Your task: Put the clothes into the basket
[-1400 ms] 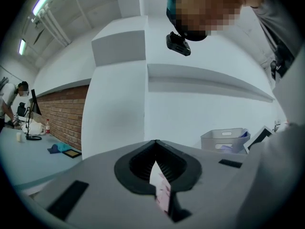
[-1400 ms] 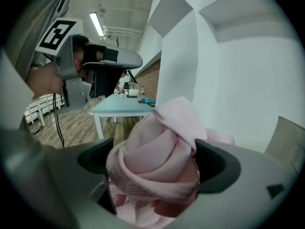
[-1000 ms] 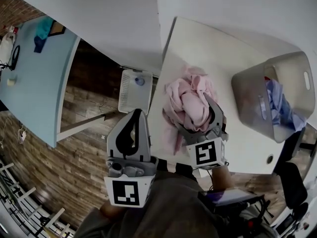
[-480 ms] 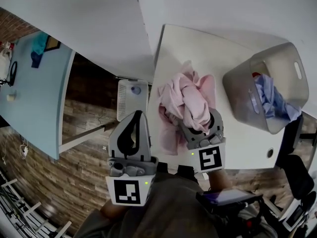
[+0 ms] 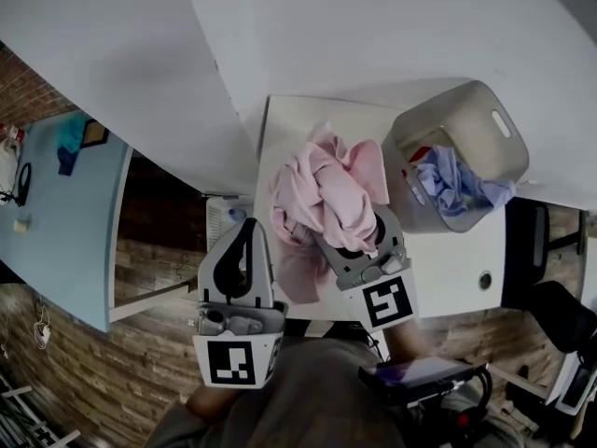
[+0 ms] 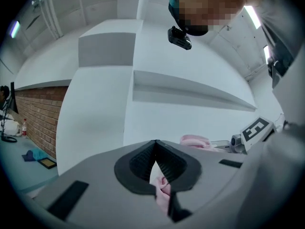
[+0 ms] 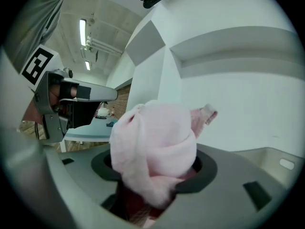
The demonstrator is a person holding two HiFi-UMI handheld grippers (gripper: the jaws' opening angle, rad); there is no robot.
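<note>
The right claw (image 5: 357, 236), its jaws just closed, grips the bunched pink garment (image 5: 322, 189) over the white desk (image 5: 289, 129). The grey basket (image 5: 466, 101) sits at two o'clock. At eight o'clock the left claw (image 5: 246, 226) is clenched on nothing.

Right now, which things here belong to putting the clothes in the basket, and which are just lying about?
Job in hand: pink garment, held by the right gripper; grey basket; blue clothes inside it; white table.
Lying about: white crate on the floor; blue table with its clutter.
</note>
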